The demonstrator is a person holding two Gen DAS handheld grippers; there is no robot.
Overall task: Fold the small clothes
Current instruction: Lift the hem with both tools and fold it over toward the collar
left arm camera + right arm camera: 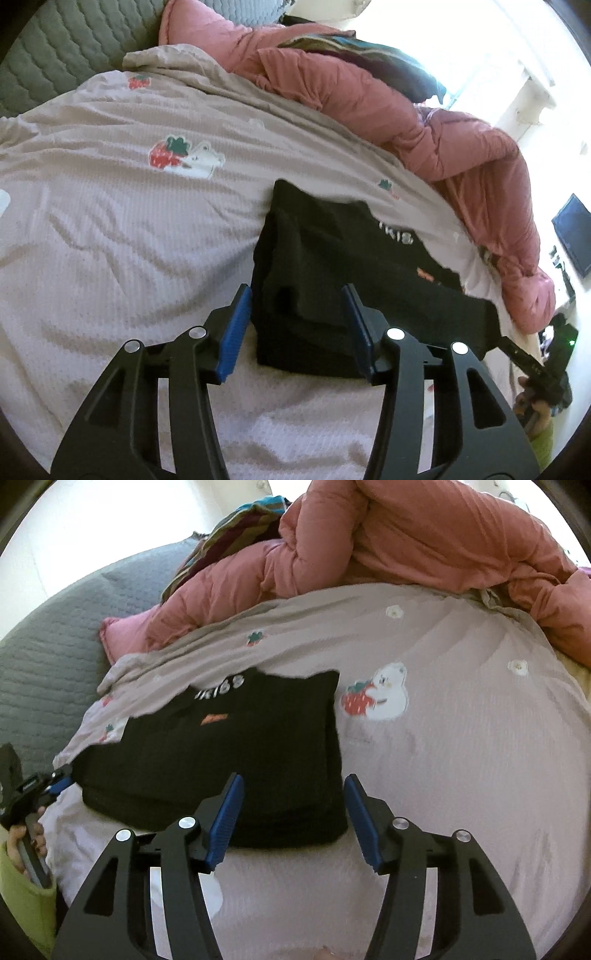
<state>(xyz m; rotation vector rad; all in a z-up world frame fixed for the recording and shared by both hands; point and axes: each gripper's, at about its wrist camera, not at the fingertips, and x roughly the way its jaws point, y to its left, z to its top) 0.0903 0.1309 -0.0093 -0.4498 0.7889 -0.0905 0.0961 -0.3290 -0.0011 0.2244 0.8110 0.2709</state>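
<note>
Two grippers: both spread, neither pinching anything.
Shirt: black shirt (pixel 332 273), lying on the bed (pixel 129 240) in a stacked, roughly rectangular bundle; white letters and a small orange mark face up.
Left gripper (pixel 301 328): hovers at the near left corner of the shirt, blue pads (pixel 232 332) apart, the corner lying between them in that view. Whether a pad touches cloth I cannot tell.
Right gripper (pixel 293 814): hovers at the near right corner, pads apart, the shirt's right edge running up between them.
Why so placed: one gripper per near corner reads, to my eye, as set-up for pinching the near edge at both ends, so the cloth lifts evenly for another fold.
Progress: judging by the layered near edge, some folding is already done; a final fold or tidy may remain.
Bedding: pale sheet with strawberry and bear prints, lightly rumpled; pink quilt (pixel 406 535) heaped along the far side, well apart from the shirt.
Risk: thick stacked layers could slip if only the top one is caught.
</note>
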